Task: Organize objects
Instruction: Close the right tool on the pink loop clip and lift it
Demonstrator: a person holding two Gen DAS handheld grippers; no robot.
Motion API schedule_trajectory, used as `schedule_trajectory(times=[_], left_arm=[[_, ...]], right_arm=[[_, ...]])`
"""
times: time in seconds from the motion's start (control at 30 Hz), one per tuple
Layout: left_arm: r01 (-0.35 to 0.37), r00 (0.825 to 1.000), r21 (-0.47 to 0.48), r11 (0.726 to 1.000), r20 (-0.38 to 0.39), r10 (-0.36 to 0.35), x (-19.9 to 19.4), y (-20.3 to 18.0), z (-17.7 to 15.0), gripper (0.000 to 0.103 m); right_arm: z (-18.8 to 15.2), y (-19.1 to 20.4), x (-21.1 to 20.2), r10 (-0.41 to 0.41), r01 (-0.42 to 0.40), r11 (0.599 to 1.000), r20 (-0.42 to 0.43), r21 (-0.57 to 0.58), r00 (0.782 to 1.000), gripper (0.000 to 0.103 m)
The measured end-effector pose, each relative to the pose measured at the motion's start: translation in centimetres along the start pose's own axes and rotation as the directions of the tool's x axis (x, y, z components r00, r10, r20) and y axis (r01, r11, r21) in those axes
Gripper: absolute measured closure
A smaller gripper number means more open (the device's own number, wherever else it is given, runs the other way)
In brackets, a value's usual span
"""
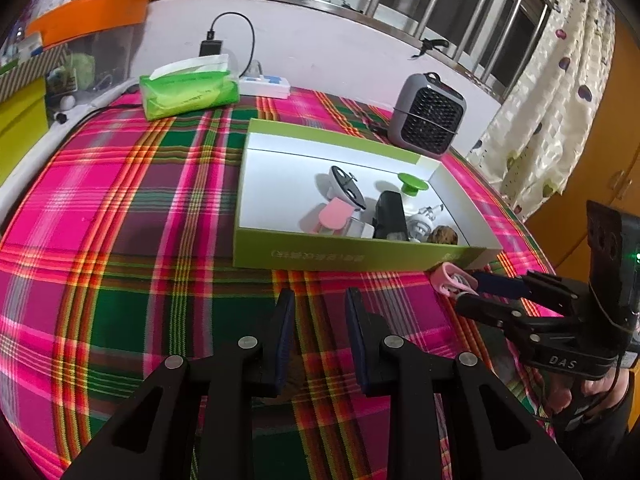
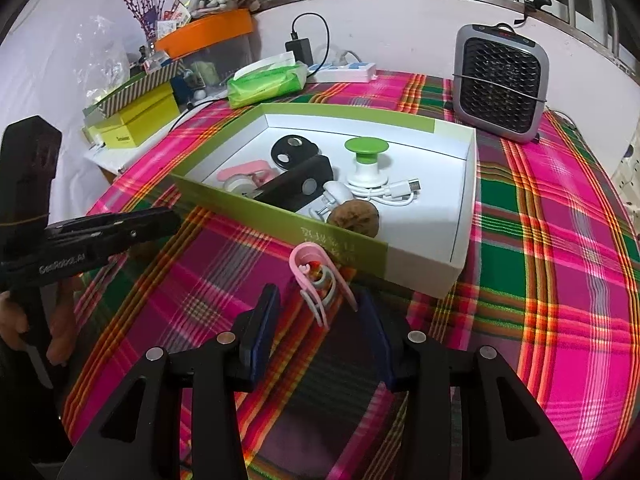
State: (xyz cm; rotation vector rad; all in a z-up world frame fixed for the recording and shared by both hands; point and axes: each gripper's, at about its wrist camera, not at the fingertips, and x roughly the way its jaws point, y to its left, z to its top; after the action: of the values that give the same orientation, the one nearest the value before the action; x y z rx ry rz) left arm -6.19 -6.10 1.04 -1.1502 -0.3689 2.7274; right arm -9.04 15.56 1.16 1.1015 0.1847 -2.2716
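A pink clip [image 2: 316,284] lies on the plaid tablecloth just in front of the green-and-white box [image 2: 460,256]. My right gripper [image 2: 316,316] is open with its fingers on either side of the clip, not closed on it. It also shows in the left wrist view [image 1: 472,288] with the pink clip [image 1: 450,280] at its tips. My left gripper [image 1: 320,320] is open and empty over the cloth, in front of the box [image 1: 304,252]. The box holds a green-topped knob [image 2: 366,152], a black case [image 2: 296,188], a white cable [image 2: 394,194], a walnut [image 2: 354,218] and other small items.
A grey fan heater [image 2: 500,80] stands behind the box at the right. A green tissue pack [image 2: 266,82] and a white power strip [image 2: 346,72] lie at the back. Yellow boxes [image 2: 134,120] and an orange-lidded bin [image 2: 208,32] stand at the left.
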Motion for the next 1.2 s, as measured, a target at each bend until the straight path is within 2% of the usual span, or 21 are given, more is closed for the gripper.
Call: schedule_trajectory(times=[0.37,0.43,0.5,0.53,0.8,1.0,1.2], left_arm=[[0.015,1.0,0.019,1.0,-0.019,-0.015,0.2,-0.5,0.0,0.08],[0.019,1.0,0.022,1.0,-0.024,-0.018,0.3,-0.6,-0.1,0.08],[0.021,0.999,0.026,0.999,-0.028,-0.02,0.4,-0.7,-0.1,0.08],[0.021,0.999,0.027,0.999,-0.028,-0.02,0.4,-0.7,-0.1,0.08],[0.029,0.999,0.036,0.999,-0.035,-0.028,0.5,-1.1,-0.2,0.08],[0.055,0.997,0.089,0.994,-0.064,-0.05,1.1,-2.7,-0.3,0.08],[0.061,0.997,0.13,0.99,-0.059,-0.054,1.0,-3.8,-0.4,0.08]], right_arm=[[0.6,1.1,1.2,-0.018,0.017,0.998,-0.023,-0.052,1.0,0.06],[0.7,1.3,1.3,-0.023,0.022,0.998,-0.023,-0.061,0.999,0.066],[0.6,1.4,1.3,-0.028,0.027,0.997,-0.023,-0.068,0.999,0.078],[0.6,1.5,1.3,-0.031,0.03,0.997,-0.022,-0.069,0.999,0.078],[0.3,1.4,0.6,-0.022,0.022,0.998,0.003,-0.052,1.0,0.078],[0.2,1.9,0.2,0.001,0.0,0.999,0.022,-0.046,1.0,0.078],[0.3,2.9,-0.1,0.019,-0.017,0.998,0.041,-0.053,0.999,0.078]])
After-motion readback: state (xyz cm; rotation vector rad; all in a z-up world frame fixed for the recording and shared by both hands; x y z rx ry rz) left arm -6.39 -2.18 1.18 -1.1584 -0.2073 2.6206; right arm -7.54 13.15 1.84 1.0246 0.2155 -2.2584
